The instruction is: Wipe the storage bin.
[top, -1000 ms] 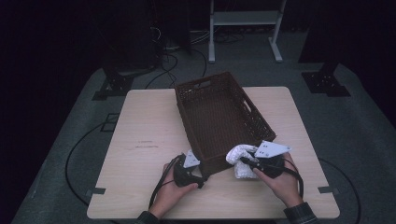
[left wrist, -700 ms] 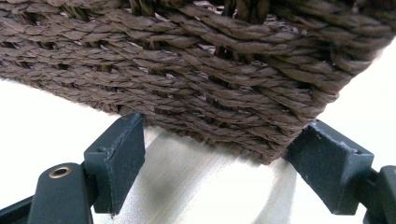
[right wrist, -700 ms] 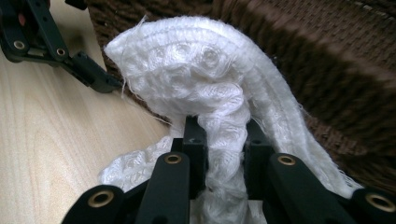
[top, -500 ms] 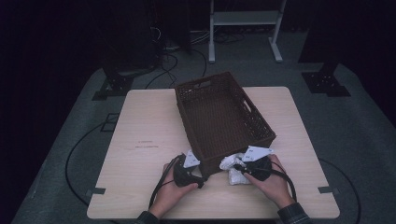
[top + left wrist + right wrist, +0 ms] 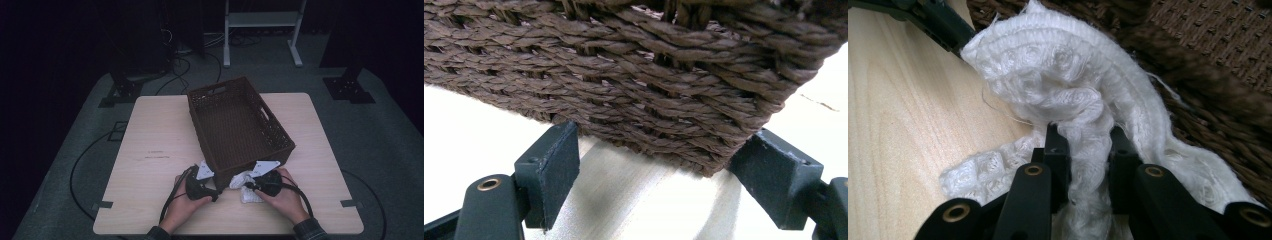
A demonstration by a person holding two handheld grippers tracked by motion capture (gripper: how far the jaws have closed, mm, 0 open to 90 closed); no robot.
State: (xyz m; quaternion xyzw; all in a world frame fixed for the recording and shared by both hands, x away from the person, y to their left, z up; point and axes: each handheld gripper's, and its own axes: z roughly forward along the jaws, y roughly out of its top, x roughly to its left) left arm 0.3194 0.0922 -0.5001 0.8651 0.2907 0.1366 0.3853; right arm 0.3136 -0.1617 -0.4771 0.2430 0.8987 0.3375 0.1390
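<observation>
Pinching a knobbly white cloth (image 5: 1068, 95), the right tool (image 5: 1083, 145) nears the woven basket (image 5: 240, 125); left tool (image 5: 664, 185) gapes.

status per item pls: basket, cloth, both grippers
basket: upright on the table, nothing seen inside, near corner between the left gripper's jaws.
white cloth: bunched, lying on the table against the basket's near wall, one fold pinched.
left gripper: jaws wide, one on each side of the basket's corner; whether the pads press on it can't be told.
right gripper: shut on the white cloth, low at the table.
</observation>
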